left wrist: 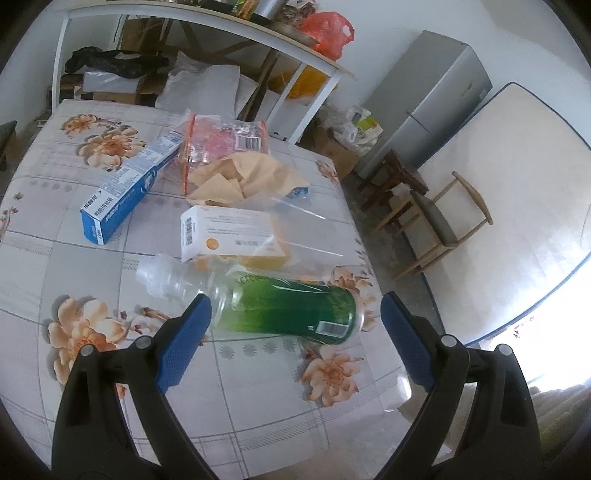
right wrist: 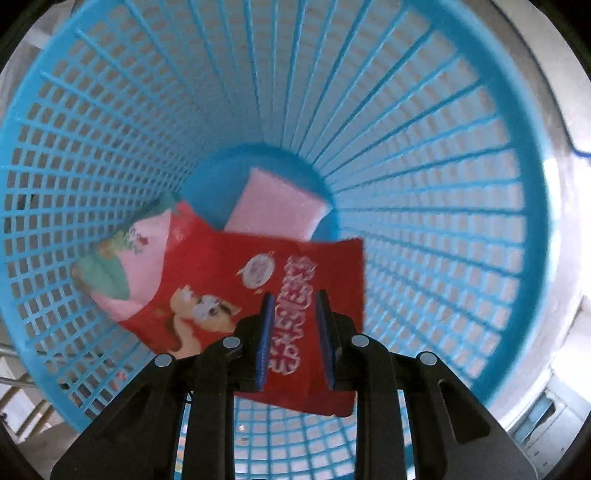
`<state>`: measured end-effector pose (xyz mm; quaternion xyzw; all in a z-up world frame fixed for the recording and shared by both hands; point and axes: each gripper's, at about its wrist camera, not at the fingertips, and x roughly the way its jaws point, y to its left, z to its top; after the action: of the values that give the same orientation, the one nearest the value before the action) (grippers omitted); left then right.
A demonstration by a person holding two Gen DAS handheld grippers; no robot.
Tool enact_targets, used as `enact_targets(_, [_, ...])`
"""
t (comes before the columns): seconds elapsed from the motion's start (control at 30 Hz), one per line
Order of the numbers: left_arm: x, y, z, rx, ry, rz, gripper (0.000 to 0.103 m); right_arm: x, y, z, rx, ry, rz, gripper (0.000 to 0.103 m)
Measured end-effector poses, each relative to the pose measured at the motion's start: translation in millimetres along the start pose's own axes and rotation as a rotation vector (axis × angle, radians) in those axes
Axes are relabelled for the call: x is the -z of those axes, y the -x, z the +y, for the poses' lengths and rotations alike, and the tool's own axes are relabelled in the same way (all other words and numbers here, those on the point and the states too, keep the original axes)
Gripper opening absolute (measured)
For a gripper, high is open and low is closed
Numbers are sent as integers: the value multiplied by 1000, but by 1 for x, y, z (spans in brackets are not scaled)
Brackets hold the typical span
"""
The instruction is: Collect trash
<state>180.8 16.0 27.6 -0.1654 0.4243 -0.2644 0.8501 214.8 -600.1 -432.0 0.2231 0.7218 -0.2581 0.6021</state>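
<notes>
In the left wrist view my left gripper stands open just above a floral tablecloth. A clear bottle with a green label lies on its side between and just beyond the blue fingertips, apart from them. Behind it lie a white and orange box, a blue toothpaste box, crumpled brown paper and a pink plastic bag. In the right wrist view my right gripper points down into a blue mesh basket, shut on a red snack packet.
A pink pack and a pink-green packet lie at the basket's bottom. Right of the table's edge stand a wooden chair, a grey fridge and a leaning mattress. A white shelf with an orange bag is behind.
</notes>
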Motion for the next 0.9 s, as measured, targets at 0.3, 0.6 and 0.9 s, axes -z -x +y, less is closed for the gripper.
enact_targets(0.3, [5,0,-3,42,-9,0,89,22,79,6,-258,91,-149,34])
enact_targets(0.6, [15,12,-9,52,-37,-16,89,42,53,30,-339,88,84,34])
enact_targets(0.9, [9,4,0,4,-18,0,89,28,4,36,-421,-53,205,34])
